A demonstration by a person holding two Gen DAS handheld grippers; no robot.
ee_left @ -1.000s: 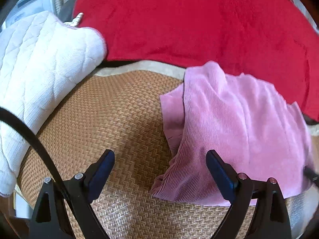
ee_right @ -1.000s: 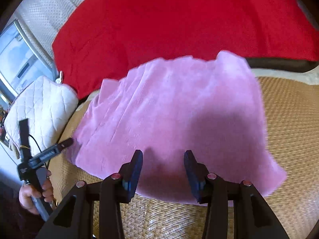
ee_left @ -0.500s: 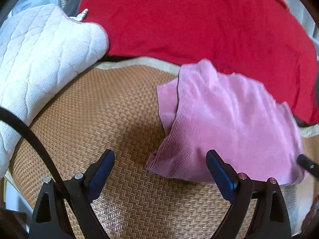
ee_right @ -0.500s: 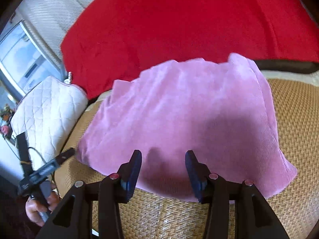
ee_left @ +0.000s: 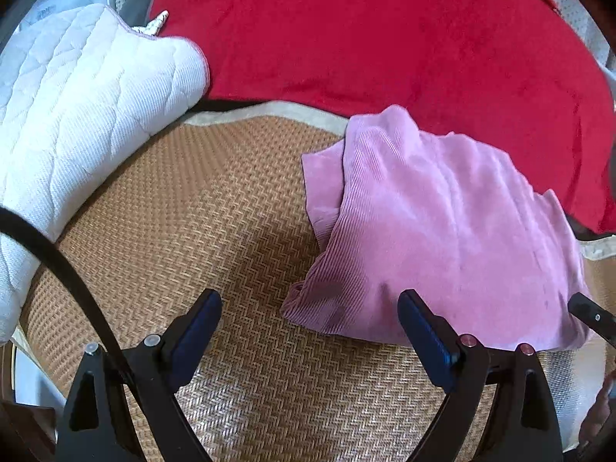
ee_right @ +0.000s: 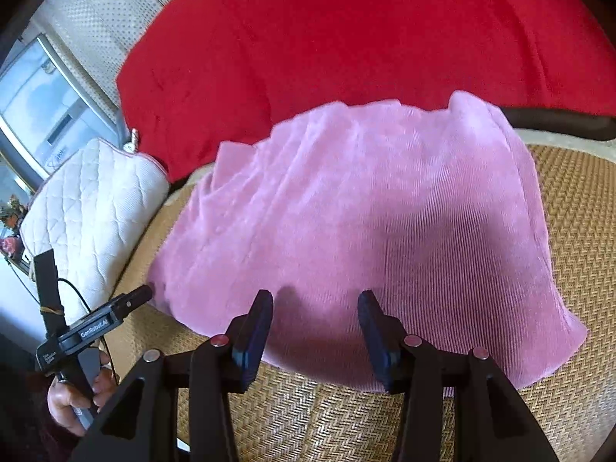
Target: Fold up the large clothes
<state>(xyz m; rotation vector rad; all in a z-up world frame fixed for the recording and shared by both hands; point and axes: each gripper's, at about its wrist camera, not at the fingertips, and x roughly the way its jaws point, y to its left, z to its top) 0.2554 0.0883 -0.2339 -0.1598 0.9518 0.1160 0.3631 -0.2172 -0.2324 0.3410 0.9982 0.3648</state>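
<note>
While gaping, both tools (ee_left: 308, 327) (ee_right: 315, 323) hold nothing.

1. Pink, finely ribbed garment (ee_left: 442, 223)
2. Tan, herringbone-woven mat (ee_left: 215, 208)
3. Plain red blanket (ee_left: 385, 30)
4. White cushion (ee_left: 81, 88), quilted in diamonds
5. Black tongs (ee_right: 313, 325) with dark blue pads (ee_right: 256, 331)

A white quilted cushion (ee_left: 84, 115) lies on a woven mat (ee_left: 200, 211) beside a red blanket (ee_left: 385, 38).
</note>
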